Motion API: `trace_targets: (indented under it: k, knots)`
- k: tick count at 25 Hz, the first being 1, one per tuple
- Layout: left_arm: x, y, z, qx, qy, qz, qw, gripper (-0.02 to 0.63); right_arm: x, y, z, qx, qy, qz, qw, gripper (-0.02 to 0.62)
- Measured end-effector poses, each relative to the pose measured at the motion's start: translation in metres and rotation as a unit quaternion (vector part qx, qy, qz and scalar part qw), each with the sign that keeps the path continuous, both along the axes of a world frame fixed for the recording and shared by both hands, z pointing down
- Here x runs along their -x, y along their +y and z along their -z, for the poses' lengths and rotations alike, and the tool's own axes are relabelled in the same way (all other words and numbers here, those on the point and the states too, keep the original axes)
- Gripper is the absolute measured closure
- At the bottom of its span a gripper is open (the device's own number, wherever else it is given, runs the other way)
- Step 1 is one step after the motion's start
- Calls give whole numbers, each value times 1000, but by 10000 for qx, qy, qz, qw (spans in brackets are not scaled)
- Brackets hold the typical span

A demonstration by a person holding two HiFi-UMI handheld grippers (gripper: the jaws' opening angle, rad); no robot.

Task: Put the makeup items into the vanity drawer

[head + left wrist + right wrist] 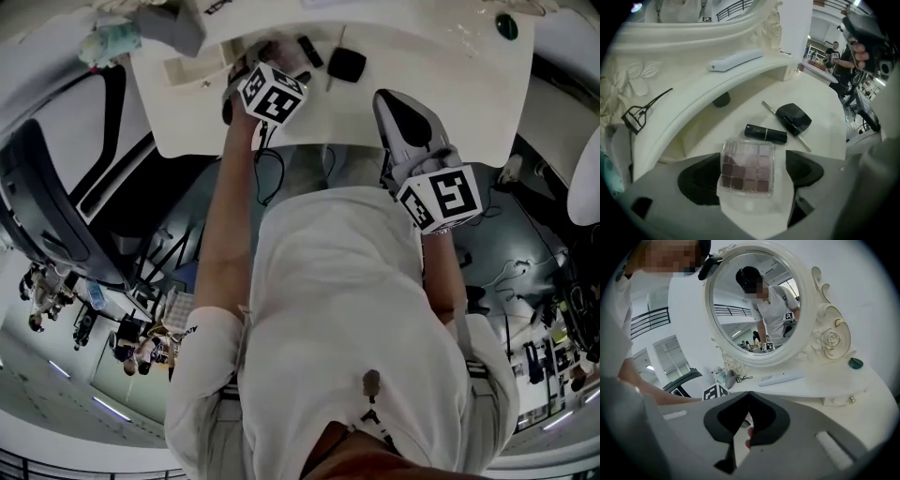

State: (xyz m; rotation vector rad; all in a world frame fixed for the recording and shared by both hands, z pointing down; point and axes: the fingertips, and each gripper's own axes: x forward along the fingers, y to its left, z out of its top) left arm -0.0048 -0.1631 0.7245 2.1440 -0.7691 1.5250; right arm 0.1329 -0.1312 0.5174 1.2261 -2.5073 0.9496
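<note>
We are holding our left gripper (752, 168) over the surface (820, 101), jaws wide apart. The palette (747, 166) is lying between them at the lower middle, just below the lipstick (765, 133). On our right gripper (749, 397) the jaws are pressing together, empty.

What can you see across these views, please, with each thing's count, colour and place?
eyeshadow palette: 1, clear case with mauve and brown shades, on the tabletop between the left jaws
lipstick: 1, black, just beyond the palette
compact: 1, black, right of the lipstick
slim wand: 1, pale, partly under the compact
eyelash curler: 1, black, left end of the raised shelf
bar-shaped item: 1, white, on the shelf
small green object: 1, dark green, right end of the shelf
mirror: 1, white oval frame, above the shelf
vanity table: 1, white
left gripper: 1, grey, open astride the palette
right gripper: 1, grey, shut, empty
</note>
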Motion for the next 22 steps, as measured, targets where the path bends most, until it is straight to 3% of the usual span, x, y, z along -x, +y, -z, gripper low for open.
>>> trace_targets:
  k: [7, 11, 13, 16, 22]
  knots:
    - [-2, -14, -6, -149, -54, 271, 9995, 163, 1, 4, -2, 27, 27, 113, 9999, 588]
    - [-5, -14, -4, -285, -314, -71, 9991, 163, -4, 3, -3, 24, 71, 78, 9999, 588]
    - [-6, -13, -6, -227, -395, -134, 9989, 160, -7, 2, -3, 25, 93, 73, 9999, 588]
    - [-4, -13, -9, -15, -260, 105, 9996, 160, -10, 3, -2, 11, 147, 73, 9999, 588]
    - [-6, -8, -6, -3, -235, 268, 9994, 181, -17, 3, 0, 6, 242, 38, 9997, 588]
